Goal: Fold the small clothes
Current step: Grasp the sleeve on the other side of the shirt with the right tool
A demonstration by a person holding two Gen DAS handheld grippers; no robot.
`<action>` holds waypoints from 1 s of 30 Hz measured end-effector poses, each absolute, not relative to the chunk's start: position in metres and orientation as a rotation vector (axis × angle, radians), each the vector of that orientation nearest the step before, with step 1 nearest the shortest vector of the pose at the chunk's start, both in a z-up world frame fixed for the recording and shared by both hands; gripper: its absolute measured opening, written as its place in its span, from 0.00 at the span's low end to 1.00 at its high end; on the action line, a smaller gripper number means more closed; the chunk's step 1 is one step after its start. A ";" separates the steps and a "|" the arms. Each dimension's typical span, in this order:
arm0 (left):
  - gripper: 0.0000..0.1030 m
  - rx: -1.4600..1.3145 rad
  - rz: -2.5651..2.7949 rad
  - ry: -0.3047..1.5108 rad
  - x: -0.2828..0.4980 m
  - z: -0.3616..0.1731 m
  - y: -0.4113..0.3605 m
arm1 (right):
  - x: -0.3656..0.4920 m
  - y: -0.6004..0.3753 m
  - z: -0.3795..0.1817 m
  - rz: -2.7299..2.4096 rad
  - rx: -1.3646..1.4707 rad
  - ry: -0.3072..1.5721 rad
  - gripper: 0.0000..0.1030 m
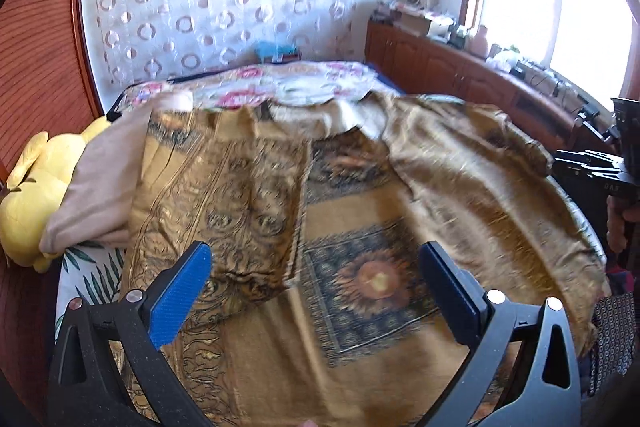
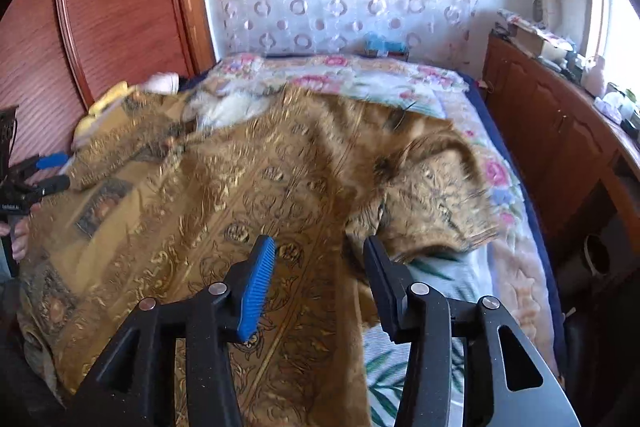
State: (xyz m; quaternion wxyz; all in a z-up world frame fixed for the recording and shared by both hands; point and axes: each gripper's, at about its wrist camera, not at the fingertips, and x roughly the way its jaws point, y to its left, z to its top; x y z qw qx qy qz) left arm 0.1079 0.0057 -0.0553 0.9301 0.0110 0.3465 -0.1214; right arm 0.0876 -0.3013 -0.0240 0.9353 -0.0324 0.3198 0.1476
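Observation:
A golden-brown garment (image 1: 360,187) with dark ornate patterning lies spread and rumpled over the bed, and the left wrist view shows its left part (image 1: 224,187) folded over the middle. My left gripper (image 1: 316,251) hovers above it, open wide, with nothing between its blue-padded fingers. In the right wrist view the same garment (image 2: 240,195) covers the bed, its right end bunched up. My right gripper (image 2: 319,241) is open just above the cloth near its right edge, and its pads grip nothing. Each gripper also shows in the other's view, the right gripper (image 1: 592,167) and the left gripper (image 2: 60,171).
A yellow plush toy (image 1: 36,195) and a beige cushion (image 1: 104,187) sit at the bed's left side. A floral blanket (image 1: 300,83) covers the far end. A wooden cabinet (image 1: 460,71) with clutter runs along the right, under a window. A leaf-print sheet (image 2: 440,267) shows beside the garment.

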 end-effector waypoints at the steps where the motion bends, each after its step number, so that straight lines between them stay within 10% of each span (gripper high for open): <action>1: 1.00 0.023 -0.254 0.701 0.106 -0.052 0.004 | 0.086 -0.308 -0.020 0.286 -0.060 0.640 0.47; 22: 1.00 0.034 -0.293 0.697 0.097 -0.050 -0.014 | 0.167 -0.350 -0.067 0.114 0.043 0.815 0.47; 25: 1.00 0.030 -0.291 0.698 0.096 -0.052 -0.013 | 0.169 -0.351 -0.065 0.111 0.003 0.800 0.43; 30: 1.00 0.016 -0.287 0.701 0.096 -0.055 -0.009 | 0.173 -0.351 -0.065 0.091 -0.055 0.778 0.08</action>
